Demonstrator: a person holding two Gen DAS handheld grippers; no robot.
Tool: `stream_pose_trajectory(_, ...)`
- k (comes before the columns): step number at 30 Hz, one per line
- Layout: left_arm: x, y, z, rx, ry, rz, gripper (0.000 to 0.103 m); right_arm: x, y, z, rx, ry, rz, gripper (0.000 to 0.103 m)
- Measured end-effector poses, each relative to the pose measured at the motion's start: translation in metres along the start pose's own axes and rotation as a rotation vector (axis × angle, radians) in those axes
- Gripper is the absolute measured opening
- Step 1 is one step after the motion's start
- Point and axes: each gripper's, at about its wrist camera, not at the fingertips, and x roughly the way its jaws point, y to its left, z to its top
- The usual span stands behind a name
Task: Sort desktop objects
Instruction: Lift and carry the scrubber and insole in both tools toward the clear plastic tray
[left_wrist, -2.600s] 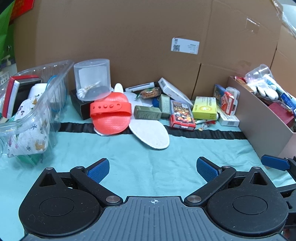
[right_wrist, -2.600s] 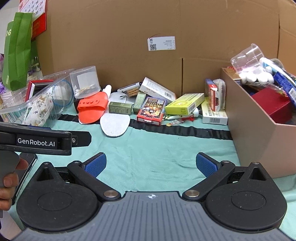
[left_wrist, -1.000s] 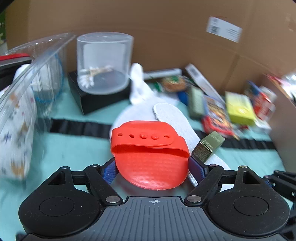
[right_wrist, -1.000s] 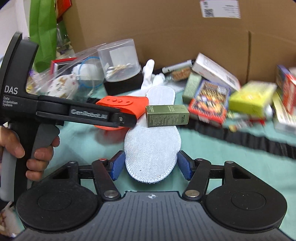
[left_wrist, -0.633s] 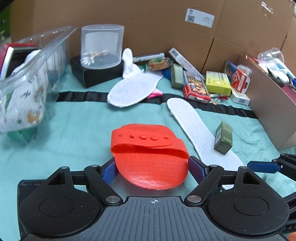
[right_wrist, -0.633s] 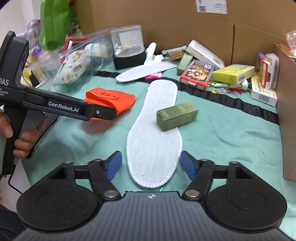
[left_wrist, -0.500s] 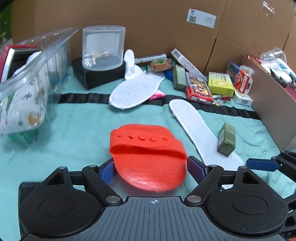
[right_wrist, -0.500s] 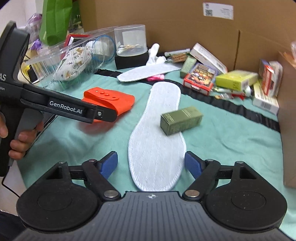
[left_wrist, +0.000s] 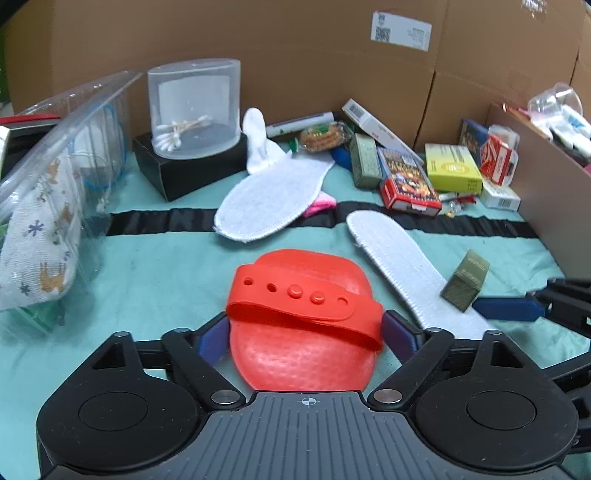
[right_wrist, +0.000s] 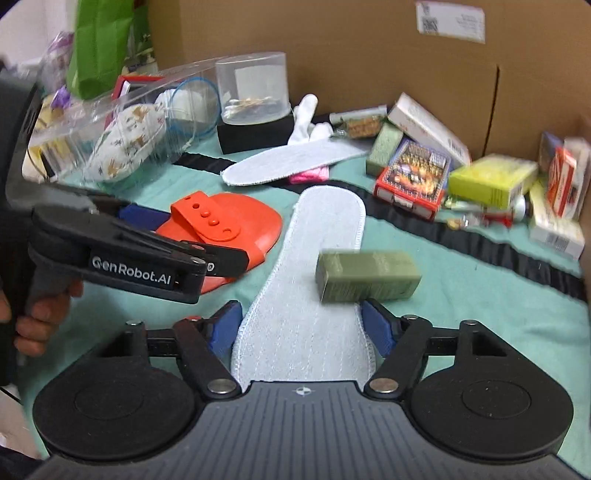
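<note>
A red silicone mitt (left_wrist: 303, 295) lies on the teal cloth (left_wrist: 155, 273) between the pads of my left gripper (left_wrist: 304, 334). Its jaws are closing and both blue pads touch the mitt's sides. My right gripper (right_wrist: 301, 325) is also closing, its pads against the edges of a white insole (right_wrist: 314, 258) that runs away from it. A small olive-green box (right_wrist: 369, 277) rests tilted and blurred on that insole. In the left wrist view the insole (left_wrist: 399, 258) and the box (left_wrist: 463, 286) lie to the right. A second insole (left_wrist: 273, 195) lies farther back.
A clear plastic bin (left_wrist: 55, 155) with cloth items stands at the left. A cotton-swab tub (left_wrist: 194, 107) sits on a black box. Several cartons (left_wrist: 406, 177) crowd the back. An open cardboard box (left_wrist: 554, 192) borders the right. A person's hand (right_wrist: 37, 310) holds the left gripper.
Both grippers' jaws stood slightly wider half a second ago and have now closed onto the mitt and the insole. The green box has shifted nearer along the insole.
</note>
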Motion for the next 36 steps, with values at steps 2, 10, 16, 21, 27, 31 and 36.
stream_pose_trajectory(2, -0.012, 0.006, 0.003, -0.031, -0.04, 0.013, 0.058, -0.005, -0.003, -0.001, 0.048, -0.002, 0.037, 0.069)
stream_pose_trajectory(10, -0.019, 0.02, 0.004, -0.081, -0.021, -0.039, 0.057, -0.03, 0.003, 0.008, 0.093, -0.079, 0.104, 0.066)
stream_pose_trajectory(16, -0.027, 0.018, 0.007, -0.108, -0.066, -0.056, 0.032, -0.029, 0.002, 0.007, 0.092, -0.07, 0.086, 0.066)
stream_pose_trajectory(21, -0.043, 0.006, 0.011, -0.075, -0.116, -0.082, 0.031, -0.024, 0.0, 0.003, 0.116, -0.062, 0.082, 0.066)
stream_pose_trajectory(27, -0.034, -0.012, 0.01, -0.125, -0.034, -0.283, 0.044, -0.024, 0.004, 0.003, 0.107, -0.062, 0.085, 0.066)
stream_pose_trajectory(31, -0.028, -0.023, 0.01, -0.06, -0.07, -0.207, 0.013, -0.027, 0.001, 0.001, 0.108, -0.063, 0.062, 0.066)
stream_pose_trajectory(36, -0.031, -0.023, 0.011, -0.026, -0.073, -0.19, 0.007, -0.032, -0.001, -0.001, 0.115, -0.08, 0.055, 0.065)
